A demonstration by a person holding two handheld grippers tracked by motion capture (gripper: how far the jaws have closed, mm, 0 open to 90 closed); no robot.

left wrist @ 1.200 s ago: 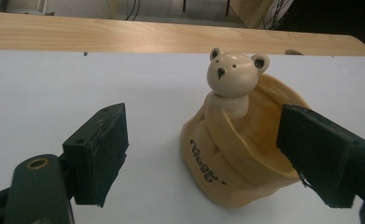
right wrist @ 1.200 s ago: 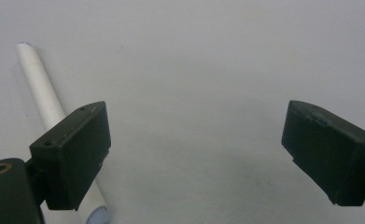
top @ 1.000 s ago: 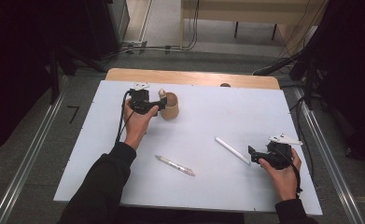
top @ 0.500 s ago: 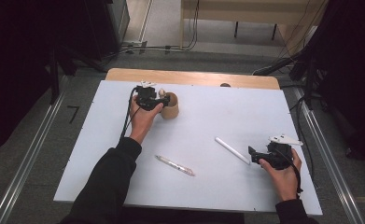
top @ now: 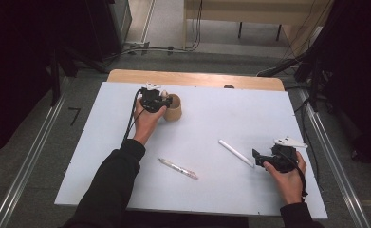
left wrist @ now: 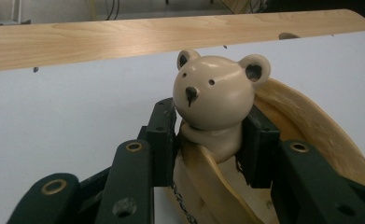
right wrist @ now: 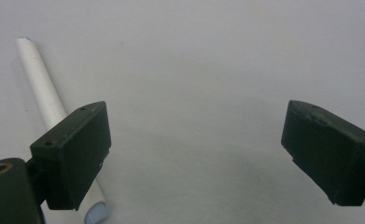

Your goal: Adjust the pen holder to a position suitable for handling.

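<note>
**Left hand-held gripper clamps the bear figure on the cup's rim**

The left hand-held gripper (top: 160, 100) is at the far left part of the white table (top: 268, 114), right at the tan wooden cup with a small cream-coloured bear figure on its rim (top: 174, 107). In the left gripper view the left hand-held gripper (left wrist: 208, 140) has just been closing its jaws, and the bear figure (left wrist: 216, 100) is between them: both black pads press against the bear's body just below its head, one on each side. The bear's head sticks up above the pads, facing the camera, and the cup's pale curved rim (left wrist: 311, 121) runs on behind it to the right. The cup stands upright on the table, near the strip of bare light wood (top: 192, 78) at the far edge.

The right hand-held gripper (top: 259, 156) rests low at the near right part of the table, well apart from the cup. In the right gripper view its jaws stand wide apart with bare table surface between them. A white cylindrical stick (right wrist: 45, 100) lies just beside its left jaw, partly hidden under it; in the high view the stick (top: 236, 153) lies slantwise just left of that gripper.

A clear-bodied pen (top: 177, 168) lies slantwise on the table nearer the front, between the two arms.
</note>
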